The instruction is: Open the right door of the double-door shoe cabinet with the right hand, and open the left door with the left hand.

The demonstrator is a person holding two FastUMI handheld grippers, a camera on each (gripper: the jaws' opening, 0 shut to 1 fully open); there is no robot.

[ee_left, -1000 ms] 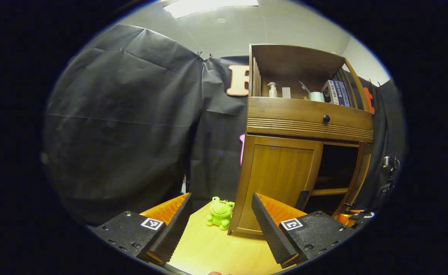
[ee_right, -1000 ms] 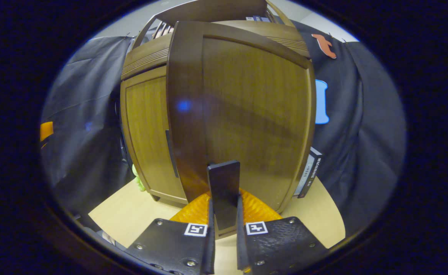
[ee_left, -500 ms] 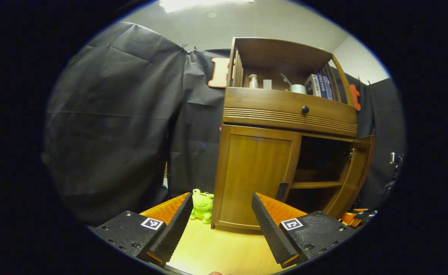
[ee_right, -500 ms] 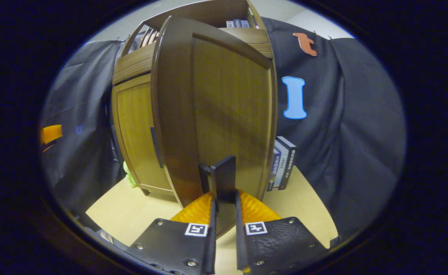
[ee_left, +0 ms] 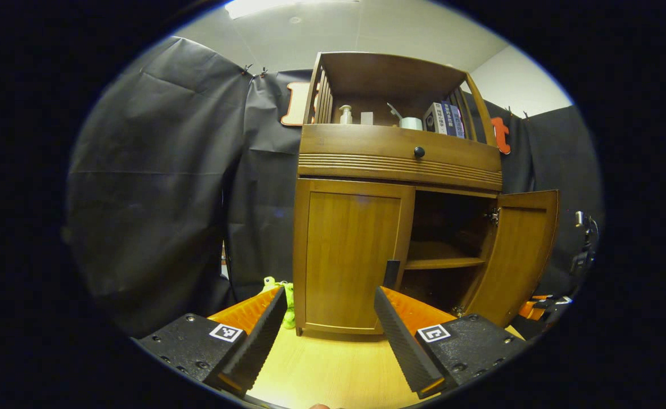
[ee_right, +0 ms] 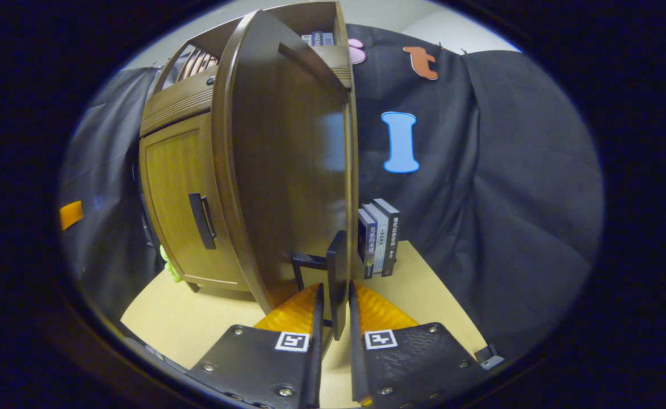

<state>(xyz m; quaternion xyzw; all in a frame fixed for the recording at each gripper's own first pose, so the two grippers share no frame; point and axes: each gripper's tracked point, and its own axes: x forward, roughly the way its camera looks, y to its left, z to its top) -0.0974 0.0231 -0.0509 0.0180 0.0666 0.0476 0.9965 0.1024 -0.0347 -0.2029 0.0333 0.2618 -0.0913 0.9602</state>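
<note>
Between the right gripper's fingers the right door's handle is being clamped, while the left gripper is being held open before the left door.

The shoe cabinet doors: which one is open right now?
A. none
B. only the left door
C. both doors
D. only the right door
D: the right door stands swung out, showing the shelf inside, while the left door sits flush and shut.
</note>
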